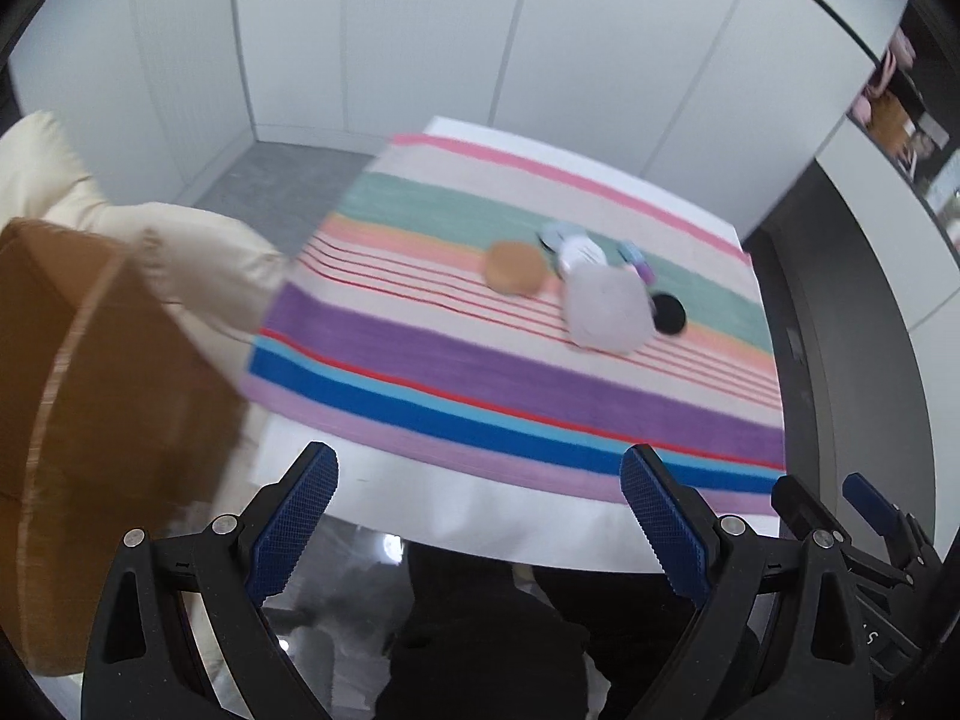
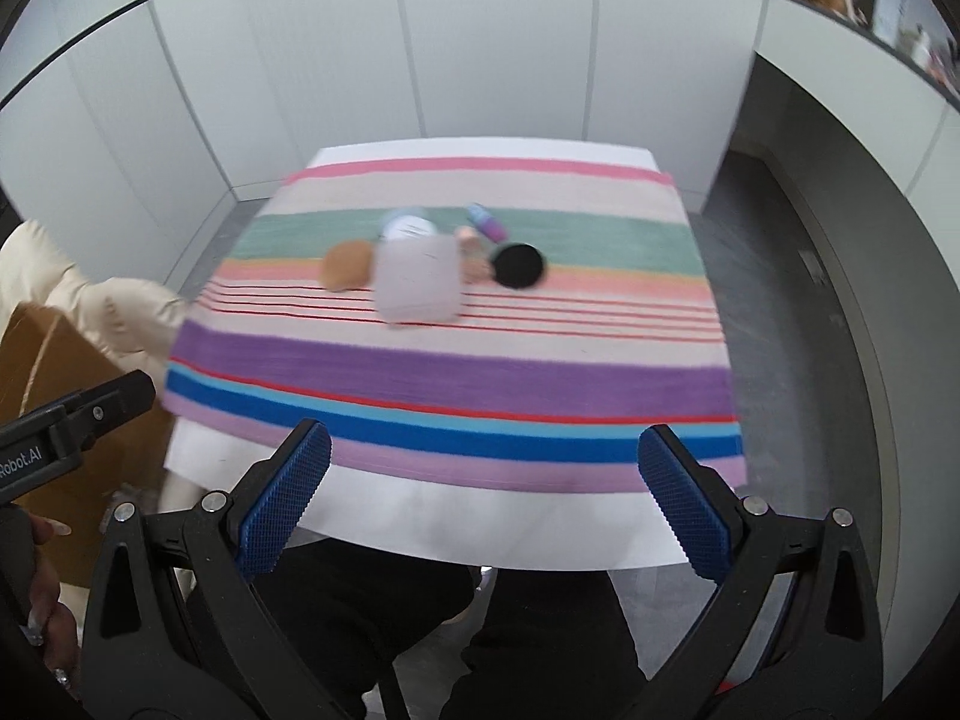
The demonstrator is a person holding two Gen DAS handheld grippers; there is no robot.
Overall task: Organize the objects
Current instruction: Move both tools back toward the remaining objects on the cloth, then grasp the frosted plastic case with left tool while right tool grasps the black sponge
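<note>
A small cluster lies mid-table on a striped cloth (image 2: 456, 366): a pale lilac pouch (image 2: 417, 282), a round tan compact (image 2: 347, 264), a round black compact (image 2: 519, 266), a white-and-blue item (image 2: 408, 225) and a purple tube (image 2: 489, 223). The left wrist view shows the pouch (image 1: 606, 309), tan compact (image 1: 515, 269) and black compact (image 1: 668, 313). My left gripper (image 1: 480, 516) and right gripper (image 2: 486, 498) are both open and empty, held above the table's near edge, well short of the cluster. The frames are blurred.
A brown cardboard box (image 1: 102, 420) and a cream cushion (image 1: 180, 264) stand at the table's left. White wall panels rise behind. A dark counter (image 2: 840, 276) runs along the right. The white table (image 2: 480, 528) edge is just below the grippers.
</note>
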